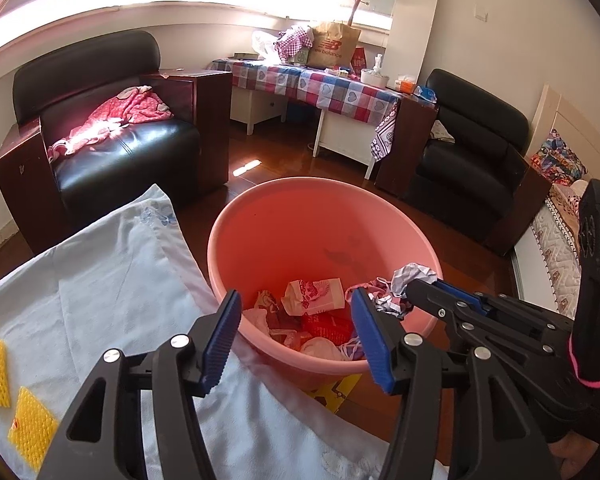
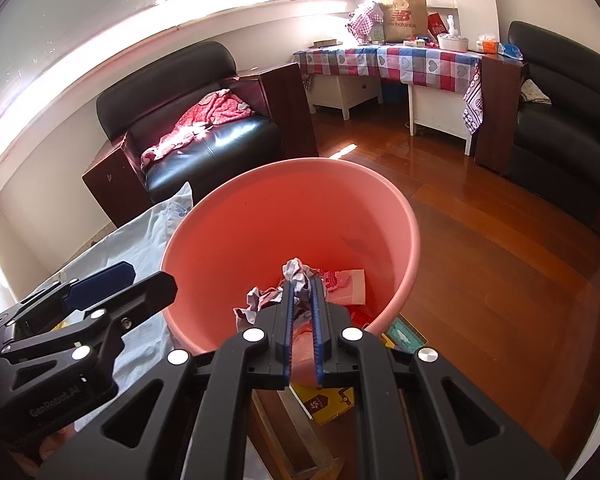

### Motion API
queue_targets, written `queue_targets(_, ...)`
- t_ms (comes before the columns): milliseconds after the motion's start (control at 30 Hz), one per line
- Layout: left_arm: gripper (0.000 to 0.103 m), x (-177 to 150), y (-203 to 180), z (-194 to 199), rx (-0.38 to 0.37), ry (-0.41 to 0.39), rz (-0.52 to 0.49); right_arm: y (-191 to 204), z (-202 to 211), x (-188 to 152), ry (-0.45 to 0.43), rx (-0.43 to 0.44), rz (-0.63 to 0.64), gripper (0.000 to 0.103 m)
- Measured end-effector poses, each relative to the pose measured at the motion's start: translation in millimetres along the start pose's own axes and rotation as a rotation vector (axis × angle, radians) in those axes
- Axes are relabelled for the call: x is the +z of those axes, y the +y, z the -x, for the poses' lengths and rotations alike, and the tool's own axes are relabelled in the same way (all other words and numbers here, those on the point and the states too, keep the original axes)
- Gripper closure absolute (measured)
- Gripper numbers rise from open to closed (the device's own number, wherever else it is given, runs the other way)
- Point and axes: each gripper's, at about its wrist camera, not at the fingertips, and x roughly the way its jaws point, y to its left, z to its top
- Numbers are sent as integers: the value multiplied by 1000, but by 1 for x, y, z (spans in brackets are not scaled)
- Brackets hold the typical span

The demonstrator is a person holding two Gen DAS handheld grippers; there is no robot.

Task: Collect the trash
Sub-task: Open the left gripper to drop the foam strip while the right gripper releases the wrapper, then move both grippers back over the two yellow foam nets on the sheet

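A pink bucket (image 1: 300,184) stands in front of both grippers and holds several wrappers, among them a white-and-red packet (image 1: 316,296). My left gripper (image 1: 296,300) hangs open over the bucket's near rim, with nothing between its blue pads. My right gripper (image 2: 303,284) is shut on a crumpled white-and-pink paper (image 2: 296,270) over the inside of the bucket (image 2: 300,164). The left wrist view shows this paper (image 1: 410,276) at the bucket's right rim. Two yellow foam nets (image 1: 30,424) lie on a light-blue cloth (image 1: 120,280) to the left.
A yellow box (image 2: 328,404) lies on the floor under the bucket's near side. Two black armchairs (image 1: 120,152) (image 1: 472,176) flank a table with a checked cloth (image 1: 320,84) at the back. A bed (image 1: 556,240) runs along the right. Wooden floor (image 2: 500,280) lies right of the bucket.
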Motion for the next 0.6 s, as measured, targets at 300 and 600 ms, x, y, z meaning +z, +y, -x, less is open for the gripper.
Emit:
queue_targets(300,44,-8,12,18,10,-19,23,4,4,-1,-4,-1,6,79)
queue_targets(600,42,-20,35,48,25,-42,67,24,18,-7,-16,45,26,79)
